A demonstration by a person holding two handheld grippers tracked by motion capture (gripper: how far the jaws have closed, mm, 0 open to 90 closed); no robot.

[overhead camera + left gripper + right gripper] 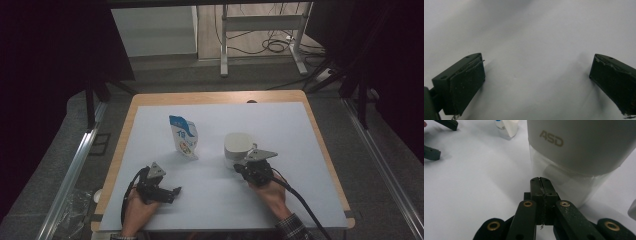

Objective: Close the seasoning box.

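Note:
A blue and white pouch (pixel 184 136) stands upright on the white mat (pixel 280 125), its base at the top of the right gripper view (pixel 507 127). To its right stands a white container (pixel 238 148) with a clear lower part, a white lid and "ASD" printed on it (pixel 574 152). My right gripper (pixel 244 167) (pixel 540 180) is shut on nothing, its tip just in front of the container's base. At the mat's front left my left gripper (pixel 174 195) (pixel 536 82) lies low with its jaws wide open and only bare mat between them.
The mat covers a wooden table (pixel 125 130) with edges on all sides. Beyond the far edge stand a metal frame's legs (pixel 224 60) and loose cables (pixel 277 45) on the floor. Bare mat lies between the two grippers and behind the pouch.

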